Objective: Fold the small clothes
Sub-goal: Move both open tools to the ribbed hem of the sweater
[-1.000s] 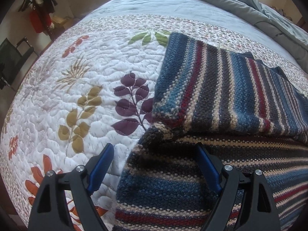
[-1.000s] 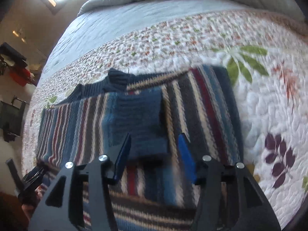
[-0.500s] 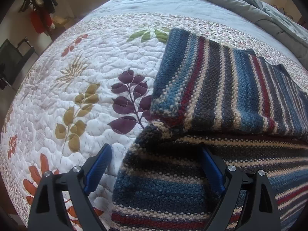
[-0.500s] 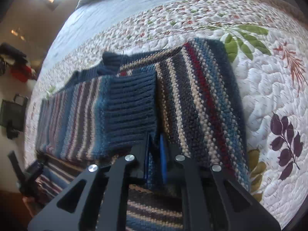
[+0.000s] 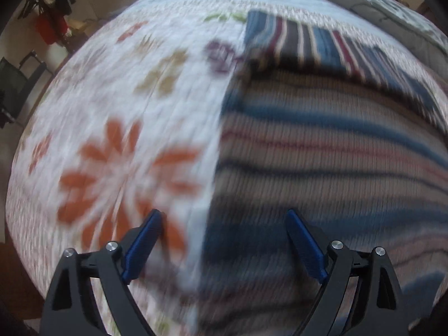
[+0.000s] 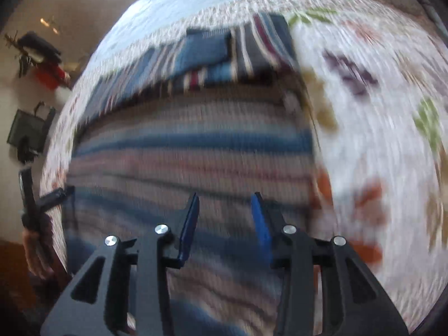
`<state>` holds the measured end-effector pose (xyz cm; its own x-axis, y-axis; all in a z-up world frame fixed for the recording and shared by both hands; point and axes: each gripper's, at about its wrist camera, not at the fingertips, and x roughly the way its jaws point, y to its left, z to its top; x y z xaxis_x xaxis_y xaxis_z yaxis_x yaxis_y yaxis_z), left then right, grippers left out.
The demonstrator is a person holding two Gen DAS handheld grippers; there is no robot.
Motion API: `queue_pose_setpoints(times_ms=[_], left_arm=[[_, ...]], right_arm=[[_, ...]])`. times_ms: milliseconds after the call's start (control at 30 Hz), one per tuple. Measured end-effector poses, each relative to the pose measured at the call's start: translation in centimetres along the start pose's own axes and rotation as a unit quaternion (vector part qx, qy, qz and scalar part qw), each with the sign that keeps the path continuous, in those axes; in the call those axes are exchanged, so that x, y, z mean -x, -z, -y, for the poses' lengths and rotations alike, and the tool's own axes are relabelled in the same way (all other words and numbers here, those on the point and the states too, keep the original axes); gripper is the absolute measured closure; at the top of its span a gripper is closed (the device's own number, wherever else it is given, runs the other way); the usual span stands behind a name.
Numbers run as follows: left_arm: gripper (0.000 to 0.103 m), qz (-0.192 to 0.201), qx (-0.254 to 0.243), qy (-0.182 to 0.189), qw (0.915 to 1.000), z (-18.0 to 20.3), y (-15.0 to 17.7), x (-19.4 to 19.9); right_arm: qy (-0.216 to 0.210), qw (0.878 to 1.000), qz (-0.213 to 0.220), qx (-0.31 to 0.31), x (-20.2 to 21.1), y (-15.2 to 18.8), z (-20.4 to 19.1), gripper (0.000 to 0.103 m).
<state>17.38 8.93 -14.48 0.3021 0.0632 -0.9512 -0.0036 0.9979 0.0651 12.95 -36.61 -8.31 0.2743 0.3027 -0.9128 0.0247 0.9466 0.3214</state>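
The striped sweater (image 6: 190, 151) lies part-folded on the bed's floral quilt (image 5: 117, 128), sleeves already tucked across its top, so both tools hover released and empty over its lower body, left tool (image 5: 224, 240) wide, right tool (image 6: 224, 218) narrower, its jaws having just been opening with nothing between them, probably heading for the hem.
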Motion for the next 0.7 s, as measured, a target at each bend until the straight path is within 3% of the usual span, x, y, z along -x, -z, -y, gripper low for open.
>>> queue_pose_setpoints(times_ms=[67, 167, 333, 700], left_arm=[[0.013, -0.010, -0.006, 0.006, 0.9999, -0.7, 2.5, 0.9], [0.013, -0.027, -0.005, 0.012, 0.9996, -1.7, 5.6, 2.2], [0.013, -0.058, 0.003, 0.073, 0.9956, -1.4, 9.3, 3.4], [0.014, -0.074, -0.013, 0.105, 0.9916, 1.8, 13.4, 4.0]], right_arm=[[0.003, 1.000, 0.002, -0.006, 1.0, 3.1, 0.4, 0.054], [0.016, 1.000, -0.006, -0.014, 1.6, 7.6, 1.1, 0.052], [0.001, 0.999, -0.022, -0.032, 1.8, 12.3, 1.9, 0.052], [-0.034, 0.998, -0.041, -0.032, 1.2, 16.2, 1.1, 0.049]])
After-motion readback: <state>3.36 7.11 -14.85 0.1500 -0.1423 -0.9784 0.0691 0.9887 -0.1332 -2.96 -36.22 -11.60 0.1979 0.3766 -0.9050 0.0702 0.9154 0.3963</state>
